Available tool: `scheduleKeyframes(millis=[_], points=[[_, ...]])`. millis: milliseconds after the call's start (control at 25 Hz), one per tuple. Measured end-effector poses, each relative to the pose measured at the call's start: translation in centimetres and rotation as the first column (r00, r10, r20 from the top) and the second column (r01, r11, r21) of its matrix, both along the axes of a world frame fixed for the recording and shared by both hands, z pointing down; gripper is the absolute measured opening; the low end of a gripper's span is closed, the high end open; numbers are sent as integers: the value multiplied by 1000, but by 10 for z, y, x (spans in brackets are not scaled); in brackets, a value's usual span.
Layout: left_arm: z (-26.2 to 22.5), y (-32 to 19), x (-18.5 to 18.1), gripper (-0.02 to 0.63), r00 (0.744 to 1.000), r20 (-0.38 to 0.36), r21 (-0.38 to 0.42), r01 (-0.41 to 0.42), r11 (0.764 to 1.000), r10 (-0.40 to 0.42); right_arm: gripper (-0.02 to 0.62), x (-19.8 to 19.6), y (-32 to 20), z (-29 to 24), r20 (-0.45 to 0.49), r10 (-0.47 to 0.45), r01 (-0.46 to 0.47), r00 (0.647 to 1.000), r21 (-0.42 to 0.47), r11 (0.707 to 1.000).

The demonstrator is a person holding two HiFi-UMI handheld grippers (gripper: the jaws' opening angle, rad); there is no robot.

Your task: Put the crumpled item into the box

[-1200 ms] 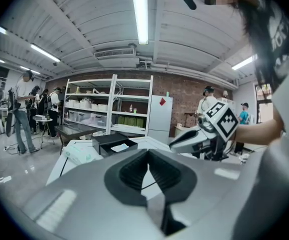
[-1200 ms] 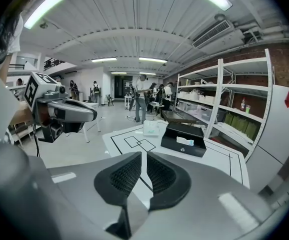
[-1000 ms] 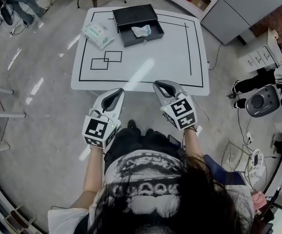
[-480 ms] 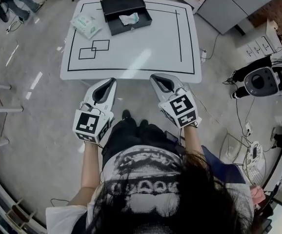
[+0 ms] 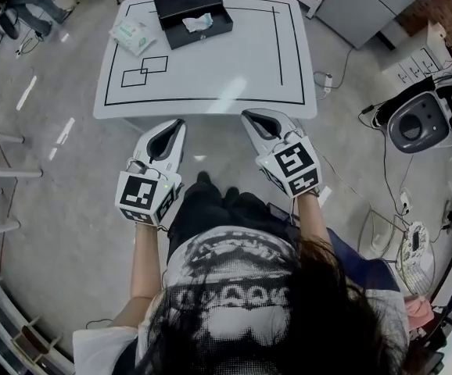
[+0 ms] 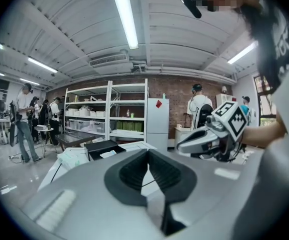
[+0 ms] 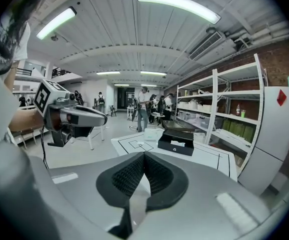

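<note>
A black box (image 5: 192, 14) stands open at the far side of the white table (image 5: 210, 84), and a crumpled white item (image 5: 197, 23) lies inside it. The box also shows in the right gripper view (image 7: 177, 142), with the white item (image 7: 176, 143) in it, and small in the left gripper view (image 6: 102, 148). My left gripper (image 5: 178, 124) and right gripper (image 5: 248, 118) hang side by side short of the table's near edge, well away from the box. Both are shut with nothing between the pads.
A white-and-green wipes pack (image 5: 132, 34) lies at the table's far left, beside black taped squares (image 5: 144, 70). Cabinets (image 5: 364, 2) stand at the far right and a round grey machine (image 5: 420, 119) at the right. People and shelving (image 7: 219, 114) fill the room behind.
The table and box have drifted farther up in the head view as the person backs away. Both grippers stay shut and level near the table's near edge.
</note>
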State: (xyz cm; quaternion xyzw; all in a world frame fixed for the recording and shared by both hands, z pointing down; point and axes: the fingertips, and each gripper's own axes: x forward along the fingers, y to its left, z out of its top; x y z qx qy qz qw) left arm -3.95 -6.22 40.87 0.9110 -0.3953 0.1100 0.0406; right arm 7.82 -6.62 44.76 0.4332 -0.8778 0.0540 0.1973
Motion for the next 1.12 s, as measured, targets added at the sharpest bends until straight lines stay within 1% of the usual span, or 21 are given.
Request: scheduleKeyframes(millis=[200,480,1120], points=[[0,21,16,0,1000,8,7,-19,1000,19,0,12,18,-2,17,-3,3,1000,8,1000],[4,38,25,0,1000,19,4,-23,1000,23,0,21,32,0,19,2,-2,1000,18,1000],[-2,51,35,0,998,22,24,-57,998,56,0,25,44,1,9,6,-6,1000,22,1000]])
